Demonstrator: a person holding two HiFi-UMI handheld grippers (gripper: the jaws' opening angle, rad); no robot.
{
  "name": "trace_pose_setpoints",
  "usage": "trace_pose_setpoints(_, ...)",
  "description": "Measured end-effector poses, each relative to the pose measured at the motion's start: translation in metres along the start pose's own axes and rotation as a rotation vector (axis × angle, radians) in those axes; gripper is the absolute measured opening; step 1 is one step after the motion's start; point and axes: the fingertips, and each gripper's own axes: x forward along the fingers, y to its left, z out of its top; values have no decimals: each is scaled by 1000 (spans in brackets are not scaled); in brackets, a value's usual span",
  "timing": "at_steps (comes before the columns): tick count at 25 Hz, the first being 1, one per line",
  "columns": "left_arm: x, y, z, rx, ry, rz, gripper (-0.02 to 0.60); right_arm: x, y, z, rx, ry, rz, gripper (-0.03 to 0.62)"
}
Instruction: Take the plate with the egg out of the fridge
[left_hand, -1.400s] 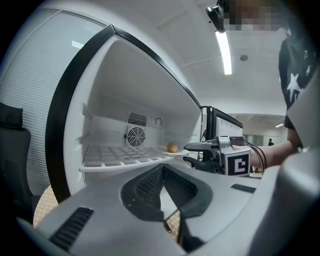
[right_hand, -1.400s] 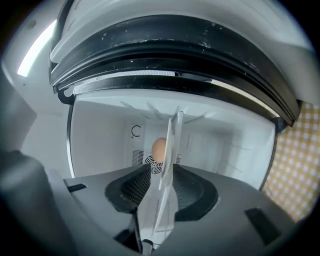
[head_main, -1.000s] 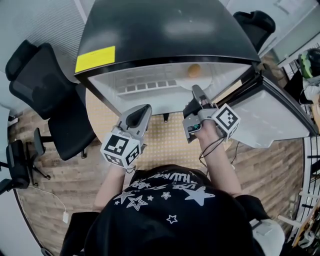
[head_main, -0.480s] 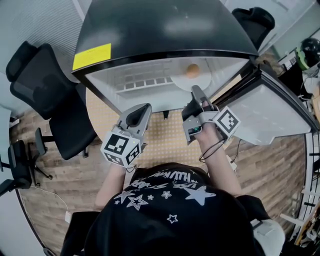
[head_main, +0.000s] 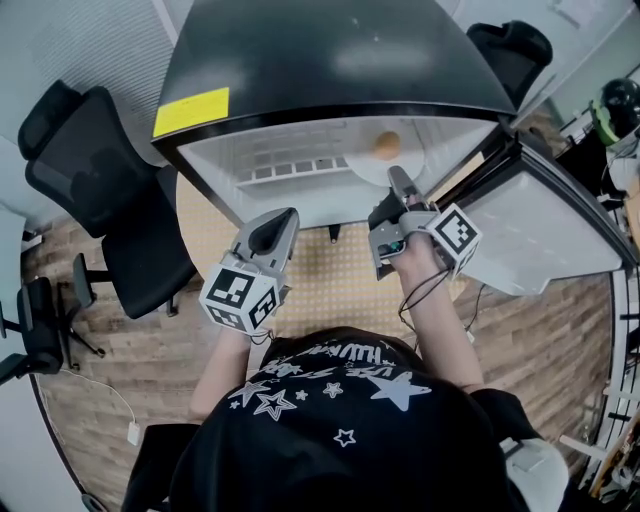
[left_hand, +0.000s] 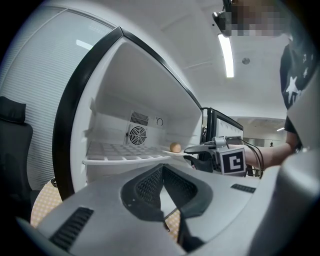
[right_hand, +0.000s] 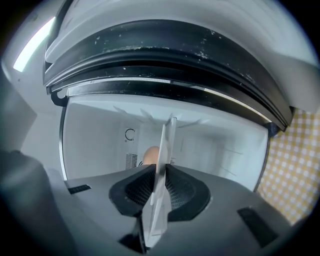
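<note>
right fingers: clamped on the near rim of the plate (right_hand: 167, 135), which shows edge-on between the pads
right gripper (head_main: 396, 186): reaches into the open fridge (head_main: 330, 60), tips just inside
egg (right_hand: 150, 154): on the plate, at 12 o'clock from the right tips, loose, nothing chocking it
plate place: on the fridge shelf (left_hand: 125, 159), right part, not yet out
left fingers: together, nothing between them
left gripper (left_hand: 163, 175): outside the fridge, at 8 o'clock from the right one, idle
step, my read: draw the plate out toward 6 o'clock
how to do it well: hold it level, pull slow and straight; a one-rim pinch may let the far edge sag and the egg roll, so the left could support the rim at 9 o'clock
yellow label (head_main: 190, 112): on the fridge top, no print legible
marker cube (head_main: 455, 235): black-white pattern, no words
shirt print (head_main: 340, 355): stars and lettering, unreadable
brands: none seen
</note>
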Motion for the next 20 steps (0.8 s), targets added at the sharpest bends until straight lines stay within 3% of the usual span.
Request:
trace_pose_setpoints(12, -14, -20, -2, 26, 13, 64, 3, -19, -2, -6, 137, 42, 52, 57)
trace_pose_setpoints(20, -29, -44, -10, 47, 29, 131, 3, -46, 0, -18, 146, 128, 100, 57)
